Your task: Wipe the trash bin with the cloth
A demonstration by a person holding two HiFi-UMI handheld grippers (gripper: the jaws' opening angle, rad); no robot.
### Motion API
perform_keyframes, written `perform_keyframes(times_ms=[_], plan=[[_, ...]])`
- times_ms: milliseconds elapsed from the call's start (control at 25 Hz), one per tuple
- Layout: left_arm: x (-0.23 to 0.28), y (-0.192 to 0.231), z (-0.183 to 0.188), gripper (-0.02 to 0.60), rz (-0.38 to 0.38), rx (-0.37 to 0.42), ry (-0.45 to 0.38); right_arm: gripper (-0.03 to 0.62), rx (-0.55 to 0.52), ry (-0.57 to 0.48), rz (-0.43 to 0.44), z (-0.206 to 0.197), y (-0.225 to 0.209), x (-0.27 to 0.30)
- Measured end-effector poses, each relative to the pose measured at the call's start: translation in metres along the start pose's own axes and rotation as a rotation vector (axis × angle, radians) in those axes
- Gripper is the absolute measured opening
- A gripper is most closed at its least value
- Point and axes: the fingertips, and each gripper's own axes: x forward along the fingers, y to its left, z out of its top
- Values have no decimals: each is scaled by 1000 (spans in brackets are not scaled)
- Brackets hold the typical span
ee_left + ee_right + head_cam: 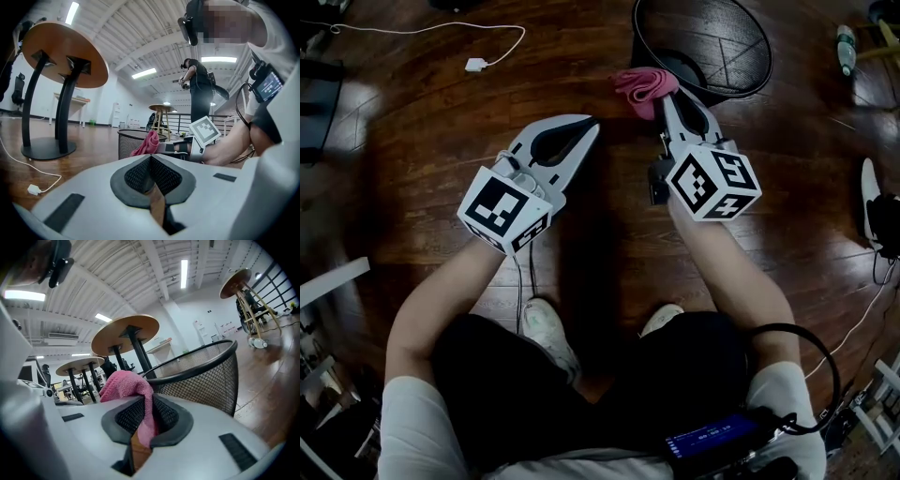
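Dark wood floor (609, 244), white ceiling (140, 37), right gripper (664, 96) fingers clamped on cloth (643, 86) beside trash bin (722, 42), left gripper (591, 124) fingers together.

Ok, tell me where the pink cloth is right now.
The cloth is clamped in the right gripper, at top centre of the head view, just beside the near wall of the black mesh trash bin.

Open office-like hall: round pedestal tables (65, 54), wood floor (609, 234), ceiling strip lights (144, 73).
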Motion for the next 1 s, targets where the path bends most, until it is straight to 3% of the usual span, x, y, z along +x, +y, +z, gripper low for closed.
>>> perform_keyframes(times_ms=[280, 520, 720, 840, 1000], plan=[[3, -1, 0, 9, 7, -13, -1, 38, -41, 39, -49, 0, -51, -45], [6, -8, -2, 9, -3, 4, 16, 38, -92, 32, -172, 18, -123, -73], [6, -9, -1, 9, 0, 8, 18, 38, -91, -44, -284, 48, -178, -73], [2, -7, -2, 9, 10, 7, 18, 38, -128, -78, -289, 57, -183, -79], [-2, 0, -1, 9, 32, 2, 14, 38, -146, -71, -240, 33, -163, -107]])
